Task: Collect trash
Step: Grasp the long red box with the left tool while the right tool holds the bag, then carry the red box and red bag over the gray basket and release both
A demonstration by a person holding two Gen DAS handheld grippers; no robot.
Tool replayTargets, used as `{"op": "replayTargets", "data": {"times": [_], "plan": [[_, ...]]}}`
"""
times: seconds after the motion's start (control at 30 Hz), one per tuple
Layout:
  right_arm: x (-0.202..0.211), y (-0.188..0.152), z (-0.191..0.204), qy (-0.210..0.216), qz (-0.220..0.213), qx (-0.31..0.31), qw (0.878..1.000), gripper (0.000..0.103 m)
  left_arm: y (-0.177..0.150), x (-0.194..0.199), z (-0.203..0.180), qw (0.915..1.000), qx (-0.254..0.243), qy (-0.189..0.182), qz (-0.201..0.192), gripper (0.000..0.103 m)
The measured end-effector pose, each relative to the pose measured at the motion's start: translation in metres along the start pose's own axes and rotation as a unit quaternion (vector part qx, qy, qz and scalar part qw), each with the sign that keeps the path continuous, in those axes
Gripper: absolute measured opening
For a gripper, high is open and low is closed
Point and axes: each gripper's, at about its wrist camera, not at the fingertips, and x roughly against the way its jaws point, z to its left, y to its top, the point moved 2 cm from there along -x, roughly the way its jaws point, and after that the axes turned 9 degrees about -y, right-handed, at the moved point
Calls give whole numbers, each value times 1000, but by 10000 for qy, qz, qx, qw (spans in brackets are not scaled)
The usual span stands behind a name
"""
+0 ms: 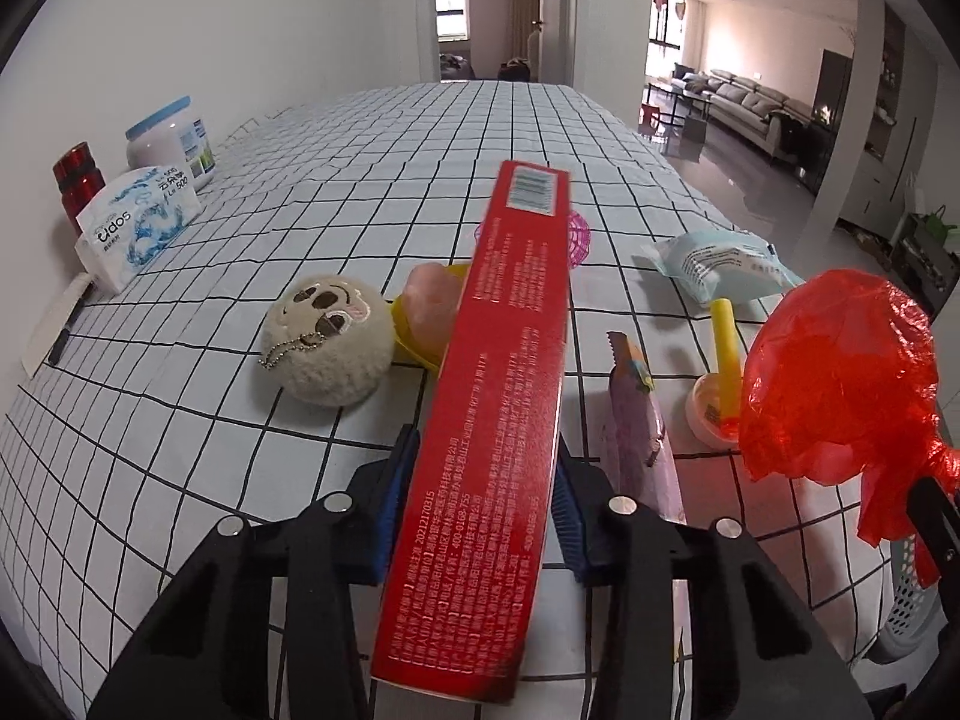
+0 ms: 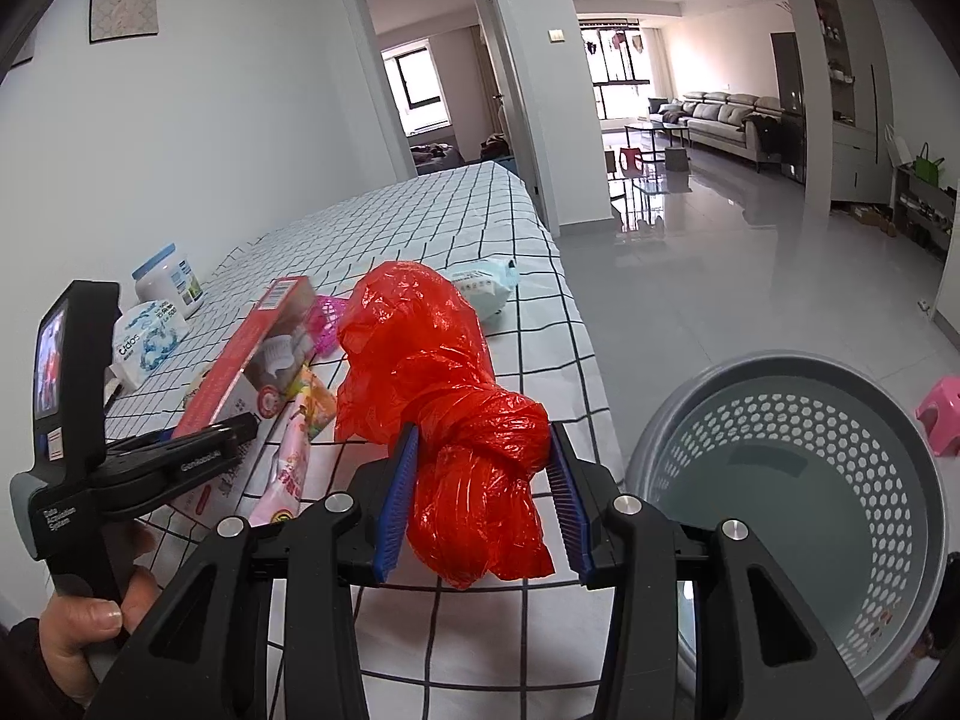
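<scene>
Red box (image 1: 498,420) sits clamped in my left claw (image 1: 487,498) above the checked table (image 1: 180,450); my right claw (image 2: 483,492) grips the red bag (image 2: 456,420) beside the grey basket (image 2: 798,480).

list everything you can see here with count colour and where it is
box: 1, red, clamped in left tool
bag: 1, red, knotted, clamped in right tool
basket: 1, grey, on floor beside table
plush ball: 1, beige, on table
tissue pack: 1, white and blue, by wall
jar: 1, white, blue lid, by wall
wipes pack: 1, light blue, far right of table
pink wrapper: 1, beside box
left tool: 1, black, blue pads
right tool: 1, black, blue pads
</scene>
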Motion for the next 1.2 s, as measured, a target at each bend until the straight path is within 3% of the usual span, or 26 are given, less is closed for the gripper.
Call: {"op": "replayTargets", "data": {"times": [0.73,0.93,1.2], "plan": [[28,-7,-27,-42,-215,-303,9993,41,1,70,-25,9967,-367,-284,-664,35],[43,-10,-57,-360,-285,-482,9978,41,-3,83,-68,9916,-731,-725,-784,35],[65,-27,-126,-1272,-200,-761,9888,41,-23,79,-152,9776,-1311,-1552,-554,35]]}}
